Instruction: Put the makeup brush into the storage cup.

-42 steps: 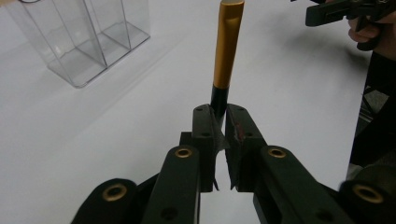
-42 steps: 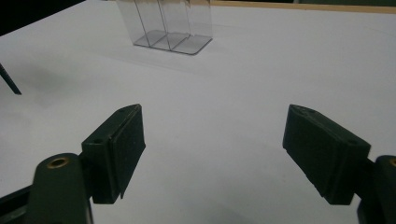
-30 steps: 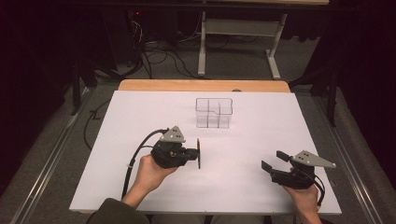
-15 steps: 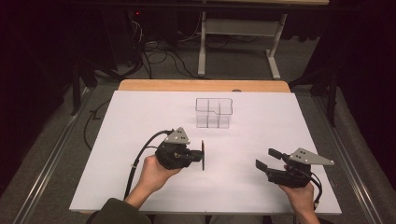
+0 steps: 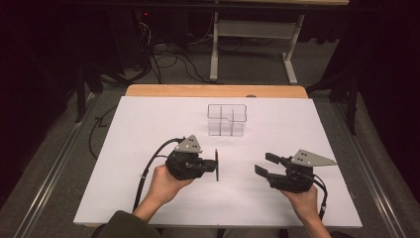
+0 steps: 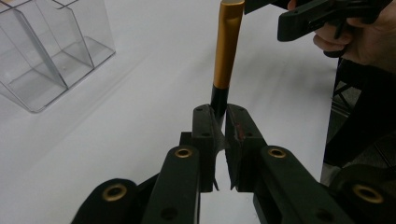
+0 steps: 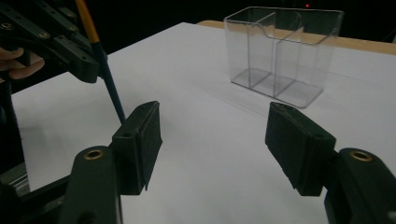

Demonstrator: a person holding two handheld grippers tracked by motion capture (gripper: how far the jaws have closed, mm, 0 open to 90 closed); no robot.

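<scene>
My left gripper [image 5: 213,166] [image 6: 223,127] is shut on the black end of a slim stick with a gold-orange handle [image 6: 227,46], perhaps a brush or pen. From above the stick [image 5: 217,165] reads as a thin dark line at the jaw tips. My right gripper [image 5: 264,165] [image 7: 215,135] is open with nothing between its jaws, a short way right of the stick and pointing toward it. In the right gripper view the stick [image 7: 105,72] slants down just beyond my left jaw. A clear plastic organizer [image 5: 227,120] with several compartments stands behind both grippers.
A white sheet [image 5: 148,124] covers the table, with a wooden edge [image 5: 218,91] along the far side. Cables and a desk frame [image 5: 247,49] lie on the dark floor beyond. The organizer [image 6: 42,51] [image 7: 280,51] holds nothing.
My right gripper has moved left toward the held stick, closing the gap between the two grippers. The left gripper has shifted only slightly and keeps its hold.
</scene>
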